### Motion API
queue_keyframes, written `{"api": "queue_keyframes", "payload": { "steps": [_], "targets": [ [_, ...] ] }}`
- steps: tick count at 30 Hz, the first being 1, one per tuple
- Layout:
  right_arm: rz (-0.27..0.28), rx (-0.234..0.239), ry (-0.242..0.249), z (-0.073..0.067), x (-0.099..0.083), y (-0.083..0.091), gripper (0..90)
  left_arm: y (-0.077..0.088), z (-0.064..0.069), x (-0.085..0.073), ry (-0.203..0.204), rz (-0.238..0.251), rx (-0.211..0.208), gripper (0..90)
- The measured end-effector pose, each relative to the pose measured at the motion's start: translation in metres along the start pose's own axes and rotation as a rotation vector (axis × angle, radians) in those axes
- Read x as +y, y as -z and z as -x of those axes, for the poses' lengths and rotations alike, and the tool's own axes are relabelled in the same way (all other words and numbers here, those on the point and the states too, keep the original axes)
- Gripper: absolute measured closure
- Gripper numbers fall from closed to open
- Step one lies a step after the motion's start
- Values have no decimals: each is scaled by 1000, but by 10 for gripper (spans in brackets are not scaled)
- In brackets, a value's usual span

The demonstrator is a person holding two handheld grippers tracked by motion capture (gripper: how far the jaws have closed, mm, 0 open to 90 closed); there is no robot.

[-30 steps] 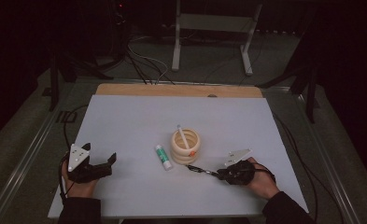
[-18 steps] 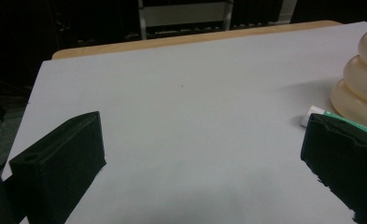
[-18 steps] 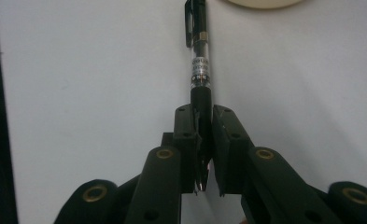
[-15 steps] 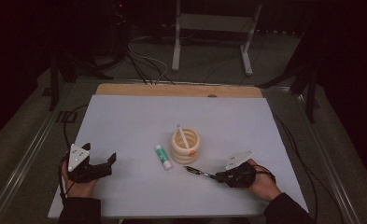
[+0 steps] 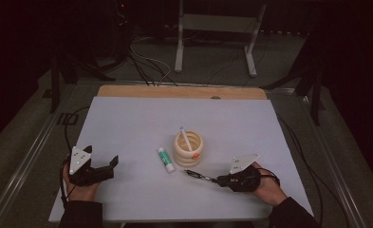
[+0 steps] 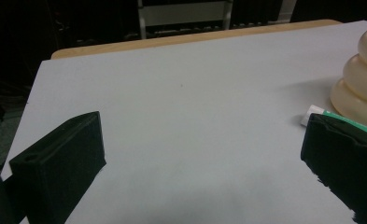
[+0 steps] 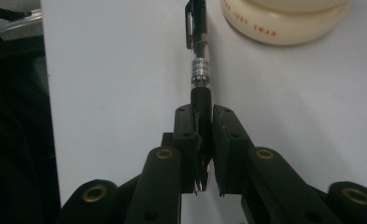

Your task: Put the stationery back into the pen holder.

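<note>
Near the surface's (image 5: 127, 118) front right corner, the right hand-held gripper (image 7: 203, 135) is clamped on a black pen (image 7: 199, 60), which juts past its jaws toward the cream ringed holder (image 5: 188, 149). The left hand-held gripper (image 5: 112, 164) rests wide open, holding nothing.

Dim room, table lit from above; surroundings near black.

High view: the white table (image 5: 127, 123) is the one bright patch, evenly lit, no glare; floor and frame edges fall into darkness, image soft and grainy. Left gripper view: cream ring holder (image 6: 361, 79) throws a faint shadow leftward; near foreground blurred. Right gripper view: pen (image 7: 200, 56) sharp, lower corners blurred, left edge black.
</note>
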State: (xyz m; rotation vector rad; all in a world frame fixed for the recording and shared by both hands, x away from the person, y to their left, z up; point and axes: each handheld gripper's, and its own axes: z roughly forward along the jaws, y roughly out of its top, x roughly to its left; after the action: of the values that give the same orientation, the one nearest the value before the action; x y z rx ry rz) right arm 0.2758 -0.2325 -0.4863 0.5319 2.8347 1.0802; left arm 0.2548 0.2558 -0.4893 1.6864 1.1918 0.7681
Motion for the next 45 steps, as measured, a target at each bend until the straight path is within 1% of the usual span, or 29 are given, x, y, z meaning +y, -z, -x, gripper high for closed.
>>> {"api": "queue_keyframes", "payload": {
  "steps": [3,5,12,26,33,45],
  "targets": [
    [12,5,3,-1,3,2,811,0,0,0,-1,-1,0,2],
    [16,6,13,-2,5,4,812,0,0,0,0,-1,0,2],
    [37,11,12,-4,10,11,812,-1,1,0,-1,-4,-1,2],
    [116,10,-1,-4,22,30,811,-1,1,0,0,-5,-1,2],
    [153,-11,-6,0,28,43,811,-1,0,0,0,-5,0,2],
    [230,-58,-25,13,45,67,811,-1,1,0,0,-6,0,2]
  ]
}}
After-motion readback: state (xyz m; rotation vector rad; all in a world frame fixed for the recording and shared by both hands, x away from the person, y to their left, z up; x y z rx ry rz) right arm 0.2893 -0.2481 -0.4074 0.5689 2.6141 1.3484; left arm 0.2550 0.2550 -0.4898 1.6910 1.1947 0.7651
